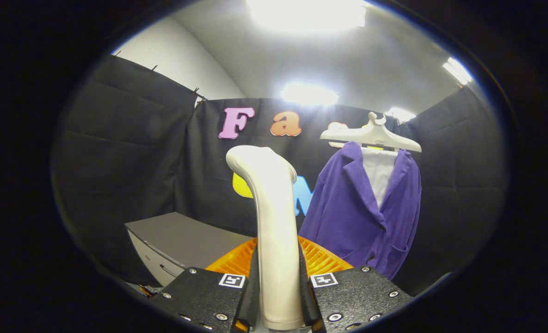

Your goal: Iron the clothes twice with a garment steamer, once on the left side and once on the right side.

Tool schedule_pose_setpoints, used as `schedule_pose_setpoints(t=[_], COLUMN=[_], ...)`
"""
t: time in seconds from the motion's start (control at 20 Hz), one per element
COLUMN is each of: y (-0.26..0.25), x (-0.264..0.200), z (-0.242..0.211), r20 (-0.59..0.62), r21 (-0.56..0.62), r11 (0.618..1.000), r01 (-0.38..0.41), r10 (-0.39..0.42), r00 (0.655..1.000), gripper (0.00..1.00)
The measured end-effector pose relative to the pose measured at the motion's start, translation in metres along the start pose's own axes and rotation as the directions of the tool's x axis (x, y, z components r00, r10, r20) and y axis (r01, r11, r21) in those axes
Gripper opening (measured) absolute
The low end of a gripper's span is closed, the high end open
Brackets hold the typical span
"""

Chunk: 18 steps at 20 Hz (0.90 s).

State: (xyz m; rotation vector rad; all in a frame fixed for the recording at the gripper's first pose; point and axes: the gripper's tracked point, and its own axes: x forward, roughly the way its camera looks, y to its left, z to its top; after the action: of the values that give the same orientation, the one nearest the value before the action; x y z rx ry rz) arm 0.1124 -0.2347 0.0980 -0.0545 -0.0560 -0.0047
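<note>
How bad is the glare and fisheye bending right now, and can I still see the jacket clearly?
Gripper view: ceiling lights blow out to white, glare spilling onto the wall top; fisheye bows the grey cabinet and the wall edges; purple jacket on its white hanger is evenly lit and sharp; gripper shut on the white steamer handle, which shows a soft sheen, not washed out.

I hold the garment steamer (274, 231), a glossy white wand, upright between my fingers (251, 286), which press its handle from both sides. Its head curves over at the top, away from the clothes. The purple jacket (352, 217) hangs beyond the steamer on a white hanger (371, 135), open at the front over a white shirt (379, 173), well apart from the wand.
</note>
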Motion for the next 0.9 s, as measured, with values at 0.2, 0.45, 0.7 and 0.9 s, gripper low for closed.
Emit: schedule_pose_setpoints(t=[0.2, 0.45, 0.7, 0.9], y=[-0.025, -0.049, -0.09, -0.13], x=[0.017, 0.048, 0.077, 0.091], z=[0.032, 0.05, 0.052, 0.047], r20=[0.07, 0.125, 0.174, 0.195], r21=[-0.034, -0.049, -0.078, -0.063], r11=[0.996, 0.982, 0.936, 0.873], r01=[0.082, 0.182, 0.343, 0.484], r10=[-0.08, -0.175, -0.326, -0.465], r00=[0.994, 0.977, 0.929, 0.863], gripper=[0.37, 0.36, 0.37, 0.36])
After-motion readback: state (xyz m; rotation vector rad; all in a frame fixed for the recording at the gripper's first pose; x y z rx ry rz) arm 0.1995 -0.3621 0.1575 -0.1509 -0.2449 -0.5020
